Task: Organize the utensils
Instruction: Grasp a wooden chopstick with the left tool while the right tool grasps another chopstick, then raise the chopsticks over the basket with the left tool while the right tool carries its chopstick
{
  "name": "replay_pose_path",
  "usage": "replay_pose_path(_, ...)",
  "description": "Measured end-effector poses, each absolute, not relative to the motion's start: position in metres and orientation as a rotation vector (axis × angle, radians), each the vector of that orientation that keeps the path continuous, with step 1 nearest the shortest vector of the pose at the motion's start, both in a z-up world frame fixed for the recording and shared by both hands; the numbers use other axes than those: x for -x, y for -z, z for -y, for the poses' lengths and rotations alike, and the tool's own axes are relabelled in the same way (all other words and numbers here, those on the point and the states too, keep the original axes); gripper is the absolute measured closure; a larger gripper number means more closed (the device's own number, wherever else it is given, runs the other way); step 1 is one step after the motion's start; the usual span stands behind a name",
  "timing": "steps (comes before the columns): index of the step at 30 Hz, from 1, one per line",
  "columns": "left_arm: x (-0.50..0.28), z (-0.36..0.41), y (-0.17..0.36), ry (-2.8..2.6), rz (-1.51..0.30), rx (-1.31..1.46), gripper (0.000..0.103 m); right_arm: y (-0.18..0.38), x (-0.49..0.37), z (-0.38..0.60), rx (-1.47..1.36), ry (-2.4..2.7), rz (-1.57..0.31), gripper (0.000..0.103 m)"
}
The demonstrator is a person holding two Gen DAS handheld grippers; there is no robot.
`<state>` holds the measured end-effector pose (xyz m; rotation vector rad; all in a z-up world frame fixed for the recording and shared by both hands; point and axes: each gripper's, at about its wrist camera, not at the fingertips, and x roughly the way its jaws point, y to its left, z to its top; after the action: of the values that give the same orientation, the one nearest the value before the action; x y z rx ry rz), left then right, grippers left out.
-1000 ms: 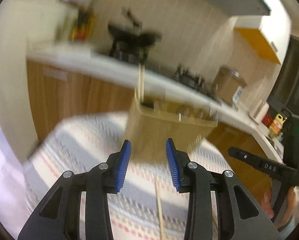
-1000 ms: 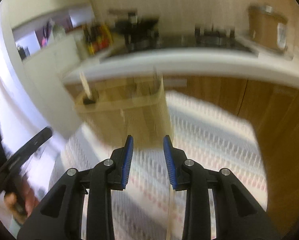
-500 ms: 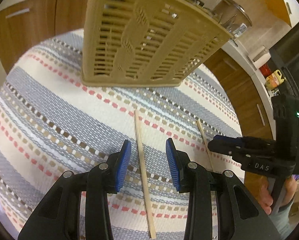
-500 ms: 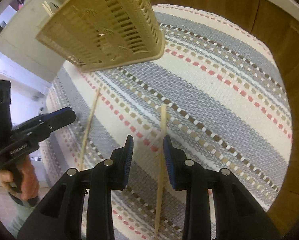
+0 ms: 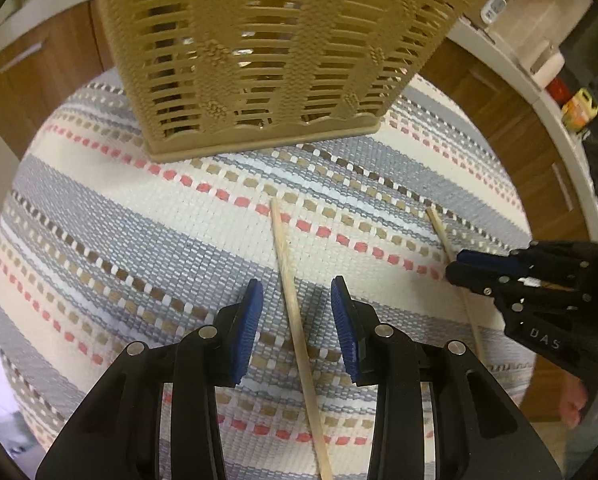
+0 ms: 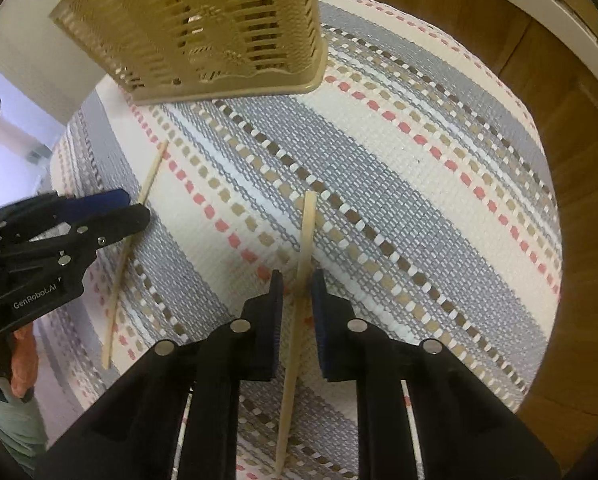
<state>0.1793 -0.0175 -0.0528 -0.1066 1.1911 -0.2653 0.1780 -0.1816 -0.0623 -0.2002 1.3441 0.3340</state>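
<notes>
Two wooden chopsticks lie on a striped woven mat in front of a tan slatted utensil basket [image 5: 267,48]. One chopstick [image 5: 295,312] lies between the open jaws of my left gripper [image 5: 297,320], not touched by the pads. The other chopstick [image 6: 299,300] lies between the jaws of my right gripper [image 6: 297,312], which stand narrowly apart around it. The basket also shows in the right wrist view [image 6: 203,28]. Each gripper shows in the other's view: the right one [image 5: 499,276] and the left one [image 6: 79,224].
The striped mat [image 5: 139,240] covers a round table. Wooden cabinet fronts [image 6: 571,128] and a white countertop [image 5: 539,92] ring the table. Bottles and jars [image 5: 575,104] stand on the counter at right.
Both grippers swung down from looking at the kitchen to the mat and lowered over a chopstick each. The right jaws have narrowed around its chopstick.
</notes>
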Motion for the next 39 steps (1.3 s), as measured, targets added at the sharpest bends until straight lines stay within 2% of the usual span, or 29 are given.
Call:
replay_pose_path(4, -0.178, 0.030, 0.052, 0.212, -1.177, 0.004, 0.085, 0.066, -0.176, 0.170, 0.265, -0.322, -1.343, 0.097)
replay_pose_path(15, -0.191, 0.065, 0.049, 0.192, -1.230, -0.178, 0.087, 0.069, -0.179, 0.151, 0.355, -0.318, -1.374, 0.097)
replay_pose_path(19, -0.195, 0.078, 0.050, 0.193, -1.223, -0.187, 0.098, 0.068, -0.181, 0.150, 0.355, -0.322, -1.353, 0.097)
replay_pose_path(31, -0.185, 0.057, 0.042, 0.294, -1.091, 0.102, 0.100, 0.043, -0.182, 0.173, 0.186, -0.404, -1.269, 0.099)
replay_pose_path(39, -0.162, 0.053, -0.004, 0.345, -0.847, 0.168, 0.100, 0.013, -0.166, 0.192, 0.129, -0.475, -1.140, 0.099)
